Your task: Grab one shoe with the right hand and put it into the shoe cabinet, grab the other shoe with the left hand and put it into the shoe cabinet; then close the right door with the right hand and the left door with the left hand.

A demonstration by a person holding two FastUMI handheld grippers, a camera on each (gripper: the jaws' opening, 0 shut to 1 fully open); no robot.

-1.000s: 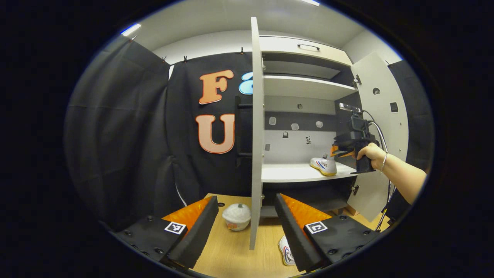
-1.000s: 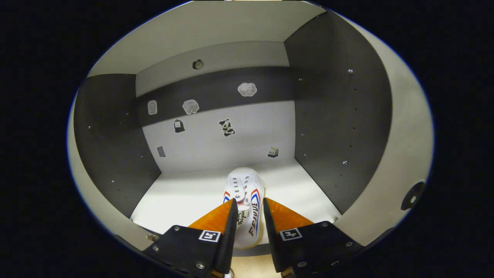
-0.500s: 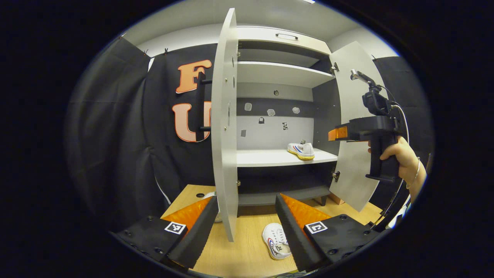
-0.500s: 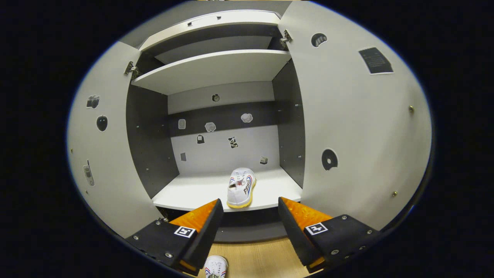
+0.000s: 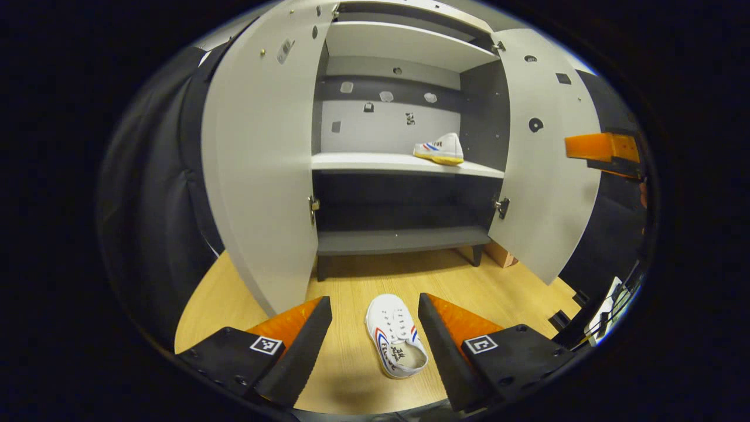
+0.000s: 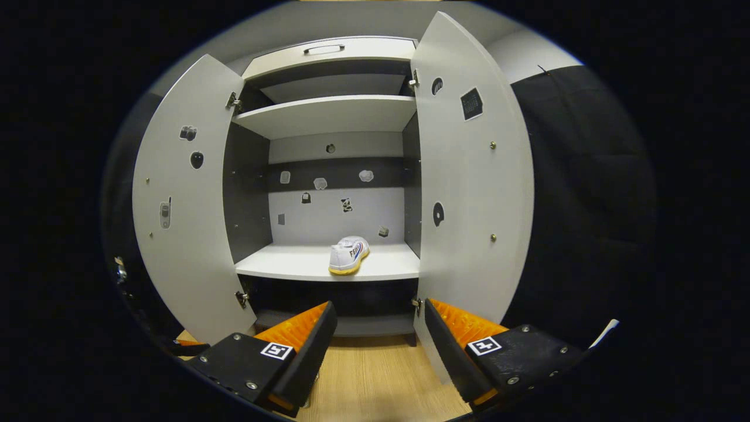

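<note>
Wooden floor [image 5: 351,275], white shoe [image 5: 396,344] between spread left gripper [image 5: 375,334] fingers [image 5: 299,346]

Shoe on floor [image 5: 396,336]: white, red and blue side stripes, dark lettering inside.
Shoe on shelf [image 6: 348,255]: white, yellow sole, red-blue stripes.
Cabinet doors [image 6: 474,193]: pale grey, small dark stickers.
Cabinet interior [image 5: 404,199]: dark grey walls, white shelves [image 5: 375,162].
Floor [image 5: 515,287]: light wood grain.
</note>
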